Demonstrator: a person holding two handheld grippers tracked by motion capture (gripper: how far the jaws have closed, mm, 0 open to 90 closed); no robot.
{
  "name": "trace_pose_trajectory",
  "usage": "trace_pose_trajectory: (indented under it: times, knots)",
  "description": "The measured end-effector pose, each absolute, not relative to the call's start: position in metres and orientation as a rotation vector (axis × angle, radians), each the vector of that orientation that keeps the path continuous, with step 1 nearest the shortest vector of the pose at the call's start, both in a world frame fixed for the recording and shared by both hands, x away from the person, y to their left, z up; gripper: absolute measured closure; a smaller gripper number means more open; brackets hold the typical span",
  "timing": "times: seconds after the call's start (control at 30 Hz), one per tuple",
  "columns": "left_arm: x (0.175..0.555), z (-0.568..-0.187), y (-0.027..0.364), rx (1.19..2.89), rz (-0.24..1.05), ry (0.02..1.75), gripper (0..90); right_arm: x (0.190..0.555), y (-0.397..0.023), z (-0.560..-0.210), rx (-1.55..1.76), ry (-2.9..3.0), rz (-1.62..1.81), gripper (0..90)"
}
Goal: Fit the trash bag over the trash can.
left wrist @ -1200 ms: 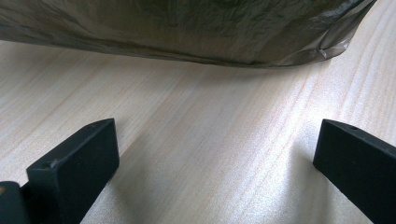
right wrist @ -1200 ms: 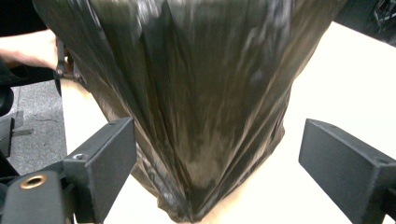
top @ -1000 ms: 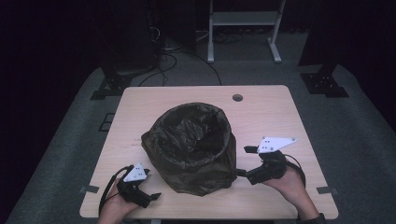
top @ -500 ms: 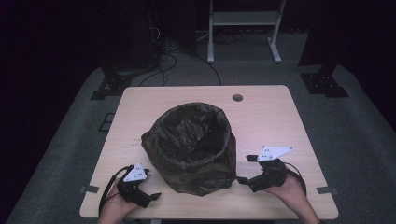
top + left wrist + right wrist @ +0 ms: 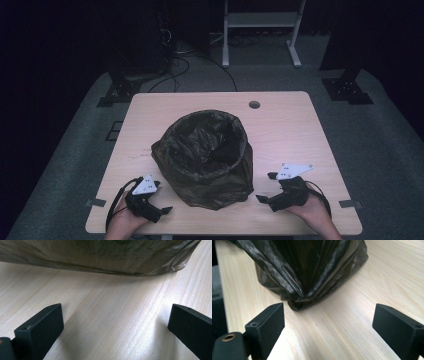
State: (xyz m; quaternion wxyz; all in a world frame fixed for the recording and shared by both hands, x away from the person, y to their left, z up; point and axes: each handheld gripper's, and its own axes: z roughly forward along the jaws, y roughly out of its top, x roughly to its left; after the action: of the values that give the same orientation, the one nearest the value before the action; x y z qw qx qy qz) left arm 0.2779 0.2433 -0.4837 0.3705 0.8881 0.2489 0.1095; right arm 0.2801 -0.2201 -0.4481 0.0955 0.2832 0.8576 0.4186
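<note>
A dark, crinkled plastic bag (image 5: 205, 155) stands open-mouthed in the middle of the wooden table (image 5: 290, 125). My left gripper (image 5: 161, 197) rests near the front left edge, just left of the bag's base, and stands open with bare wood between its jaws. In the left gripper view the bag's lower edge (image 5: 100, 262) runs across the top. My right gripper (image 5: 266, 187) sits at the front right, a short way from the bag, also open with nothing in it. The right gripper view has the bag's folded bottom corner (image 5: 307, 272) just beyond the jaws.
A small round cable hole (image 5: 254, 104) lies near the table's far edge. Beyond the table are a white metal frame (image 5: 260, 30), floor cables (image 5: 180, 60) and dark stand bases (image 5: 345, 85) on grey carpet. Tape tabs (image 5: 95, 203) mark the front corners.
My right gripper has drawn back from the bag toward the table's front edge and dropped lower. The left gripper and the bag have stayed put.
</note>
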Motion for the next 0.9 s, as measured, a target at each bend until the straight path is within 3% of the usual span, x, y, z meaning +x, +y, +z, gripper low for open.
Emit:
trace_pose_trajectory:
  times: [0.9]
  knots:
    - [0.278, -0.484, 0.243, 2.278, 0.281, 0.639, 0.0, 0.28, -0.216, -0.48, 0.841, 2.568, 1.126, 9.5]
